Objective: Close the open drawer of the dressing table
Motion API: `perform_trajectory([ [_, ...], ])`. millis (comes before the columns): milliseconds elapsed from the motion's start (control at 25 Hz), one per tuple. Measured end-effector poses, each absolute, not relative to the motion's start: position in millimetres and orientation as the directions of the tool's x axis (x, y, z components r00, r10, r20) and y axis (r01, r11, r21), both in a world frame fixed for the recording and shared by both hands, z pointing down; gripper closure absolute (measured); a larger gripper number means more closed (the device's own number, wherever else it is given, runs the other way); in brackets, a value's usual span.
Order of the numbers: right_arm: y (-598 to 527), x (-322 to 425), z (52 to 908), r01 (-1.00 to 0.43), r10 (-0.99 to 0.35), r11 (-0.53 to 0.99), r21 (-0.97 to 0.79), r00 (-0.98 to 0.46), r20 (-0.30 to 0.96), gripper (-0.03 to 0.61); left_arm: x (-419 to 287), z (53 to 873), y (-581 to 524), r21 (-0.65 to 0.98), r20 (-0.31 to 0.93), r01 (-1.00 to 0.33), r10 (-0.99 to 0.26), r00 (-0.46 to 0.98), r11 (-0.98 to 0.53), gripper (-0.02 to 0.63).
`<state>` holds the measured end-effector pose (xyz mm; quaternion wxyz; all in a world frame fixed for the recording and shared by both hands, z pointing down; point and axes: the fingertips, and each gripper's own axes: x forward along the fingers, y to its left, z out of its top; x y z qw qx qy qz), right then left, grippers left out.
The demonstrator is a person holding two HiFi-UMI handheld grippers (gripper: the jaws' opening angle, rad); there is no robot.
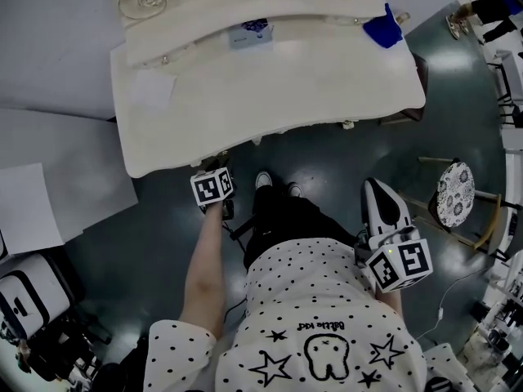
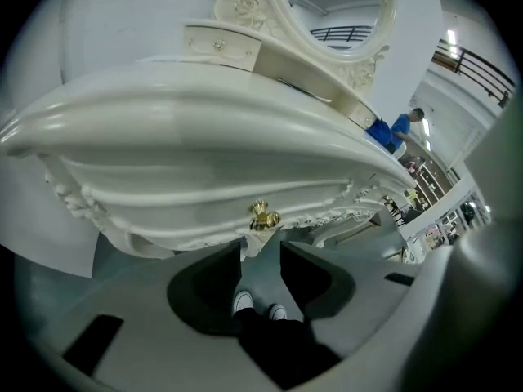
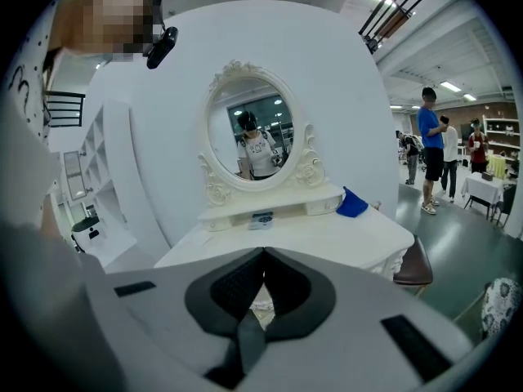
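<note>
Standing right up against a cream dressing table [image 1: 270, 96] on a glossy dark grey-green floor [image 1: 327, 149]. Mostly bare top, just a pale square patch [image 1: 151, 88] near the left side. Also a blue cloth [image 1: 382, 29] bunched at the back right and a small box [image 1: 250, 33] on the raised shelf under the oval mirror [image 3: 252, 129]. Curved white backdrop [image 3: 359, 96] behind the mirror. White sheets [image 1: 33, 207] spread over the floor to the left, a stool [image 1: 455, 193] with a patterned round seat off to the right, and a brown seat [image 3: 413, 264] tucked by the table's right end. Big open hall past that, strip lights overhead, a few people [image 3: 431, 149] standing well back.

Holding the left gripper [image 1: 216, 170] low at the front edge, jaws spread wide with nothing pinched. Tips just below the gold knob [image 2: 263, 216], not touching it as far as can be told. Drawer [image 2: 212, 211] right there under the tabletop lip, front looking about level with the carved apron, not poking out past the top in the head view. Holding the right gripper [image 1: 377, 190] back near the hip, well clear of the table, jaws pressed together on nothing.
</note>
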<state>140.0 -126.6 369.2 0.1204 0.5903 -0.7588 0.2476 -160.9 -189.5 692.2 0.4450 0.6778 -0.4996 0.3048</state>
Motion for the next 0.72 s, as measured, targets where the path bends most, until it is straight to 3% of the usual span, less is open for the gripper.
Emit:
perform_trajectory([
  [80, -123.5, 142.4, 368.9, -0.951, -0.837, 0.193, -0.241, -0.288, 0.465, 0.569, -167.1, 689.6, -172.2, 0.282, 0.862, -0.956, -0.415, 0.291, -0.086, 0.463],
  [240, -114.8, 149.0, 368.3, -0.942, -0.836, 0.217, -0.257, -0.315, 0.448, 0.569, -190.5, 670.2, -143.9, 0.170, 0.850, -0.985, -0.503, 0.158, -0.023, 0.601],
  [480, -100.5, 159.5, 367.9, -0.921, -0.826, 0.268, -0.281, -0.370, 0.425, 0.569, -188.1, 626.0, -115.7, 0.174, 0.776, -0.984, -0.619, 0.122, 0.025, 0.601],
  [720, -83.1, 165.7, 366.2, -0.898, -0.820, 0.323, -0.299, -0.423, 0.386, 0.571, -169.3, 539.5, -111.5, 0.185, 0.597, -0.983, -0.792, 0.126, -0.016, 0.601],
])
